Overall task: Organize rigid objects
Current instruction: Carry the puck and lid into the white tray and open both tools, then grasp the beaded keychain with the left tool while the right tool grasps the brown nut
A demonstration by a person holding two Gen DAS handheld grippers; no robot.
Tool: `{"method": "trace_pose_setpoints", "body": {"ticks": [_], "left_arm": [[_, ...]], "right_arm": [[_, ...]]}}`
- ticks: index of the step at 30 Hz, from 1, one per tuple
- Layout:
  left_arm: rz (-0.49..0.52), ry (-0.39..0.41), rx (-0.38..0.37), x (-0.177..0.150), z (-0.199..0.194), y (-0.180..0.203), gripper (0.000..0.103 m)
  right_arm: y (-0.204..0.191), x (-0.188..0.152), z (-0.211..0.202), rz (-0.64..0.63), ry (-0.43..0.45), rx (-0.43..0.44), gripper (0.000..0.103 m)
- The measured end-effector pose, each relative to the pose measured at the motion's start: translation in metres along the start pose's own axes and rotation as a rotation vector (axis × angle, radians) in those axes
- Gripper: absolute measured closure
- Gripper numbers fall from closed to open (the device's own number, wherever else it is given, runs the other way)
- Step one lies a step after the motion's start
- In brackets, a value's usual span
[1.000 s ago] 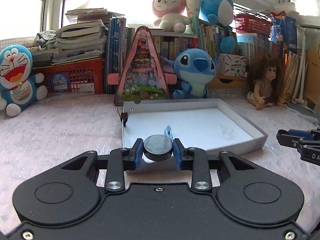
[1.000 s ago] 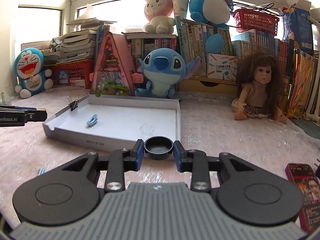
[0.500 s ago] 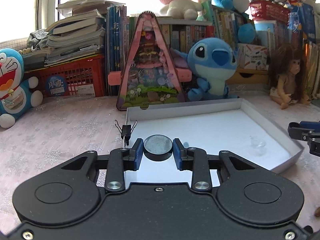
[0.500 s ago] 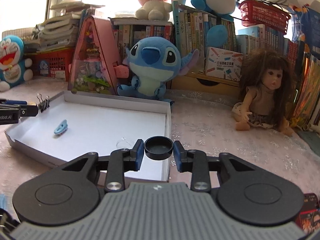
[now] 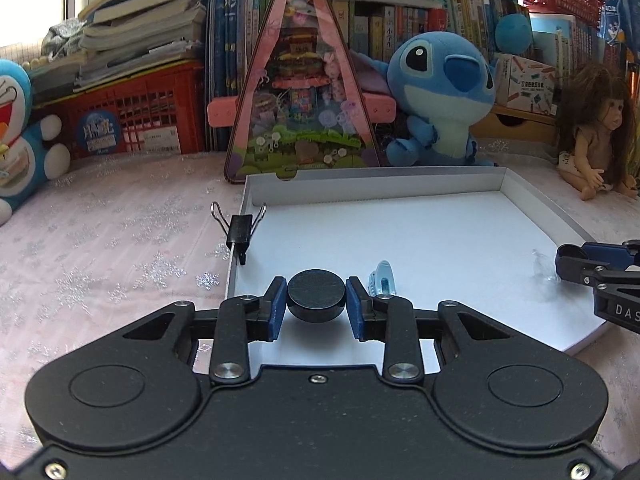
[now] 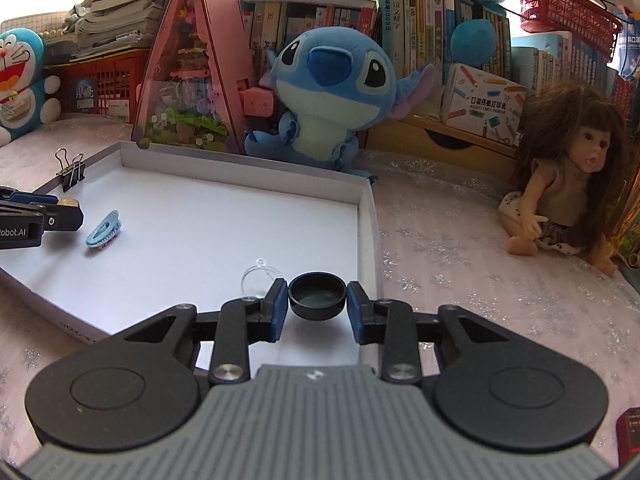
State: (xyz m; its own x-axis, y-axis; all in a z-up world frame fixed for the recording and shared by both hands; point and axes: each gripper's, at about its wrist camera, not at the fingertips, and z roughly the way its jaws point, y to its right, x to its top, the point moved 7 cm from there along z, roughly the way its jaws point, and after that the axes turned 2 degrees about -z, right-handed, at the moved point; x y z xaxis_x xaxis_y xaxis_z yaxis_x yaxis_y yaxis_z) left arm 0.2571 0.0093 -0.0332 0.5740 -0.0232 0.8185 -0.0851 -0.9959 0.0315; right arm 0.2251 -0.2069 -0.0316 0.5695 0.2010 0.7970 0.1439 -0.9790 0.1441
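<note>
My left gripper (image 5: pixel 316 300) is shut on a black round cap (image 5: pixel 316 294), flat side up, over the near left part of the white tray (image 5: pixel 400 182). My right gripper (image 6: pixel 317 300) is shut on a second black round cap (image 6: pixel 317 295), hollow side up, over the tray's (image 6: pixel 366 216) near right corner. In the tray lie a light blue hair clip (image 6: pixel 103 229) (image 5: pixel 382 278) and a clear suction cup (image 6: pixel 258 276) (image 5: pixel 542 266). A black binder clip (image 5: pixel 239 229) (image 6: pixel 71 170) grips the tray's left wall.
Behind the tray stand a pink triangular toy house (image 5: pixel 302 92), a blue plush (image 5: pixel 440 92), a doll (image 6: pixel 568 184), a red crate (image 5: pixel 132 116) and rows of books. A red phone-like item (image 6: pixel 628 436) lies at the right wrist view's bottom right. Pink snowflake cloth (image 5: pixel 120 240) covers the table.
Both grippers have moved forward and down over the tray, each still holding its cap. The tray and its contents now look larger and nearer.
</note>
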Motion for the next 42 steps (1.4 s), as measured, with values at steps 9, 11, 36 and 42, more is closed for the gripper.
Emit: {"method": "trace_pose_setpoints", "body": {"ticks": [9,11,36,42], "left_arm": [[-0.003,-0.013,-0.016,-0.002,0.009,0.003,0.073],[-0.002,-0.013,-0.018,-0.002,0.01,0.004,0.073],[0.051,0.085,-0.086,-0.009,-0.059,0.02,0.031],[0.12,0.112,-0.132,-0.027,-0.096,0.036,0.029]], "right_arm": [[-0.001,0.001,0.01,0.057,-0.022,0.05,0.066],[-0.001,0.002,0.012,0.073,-0.024,0.056,0.066],[0.007,-0.001,-0.045,0.12,0.048,0.132,0.03],[-0.001,-0.019,-0.077,0.069,0.075,0.145,0.025]]}}
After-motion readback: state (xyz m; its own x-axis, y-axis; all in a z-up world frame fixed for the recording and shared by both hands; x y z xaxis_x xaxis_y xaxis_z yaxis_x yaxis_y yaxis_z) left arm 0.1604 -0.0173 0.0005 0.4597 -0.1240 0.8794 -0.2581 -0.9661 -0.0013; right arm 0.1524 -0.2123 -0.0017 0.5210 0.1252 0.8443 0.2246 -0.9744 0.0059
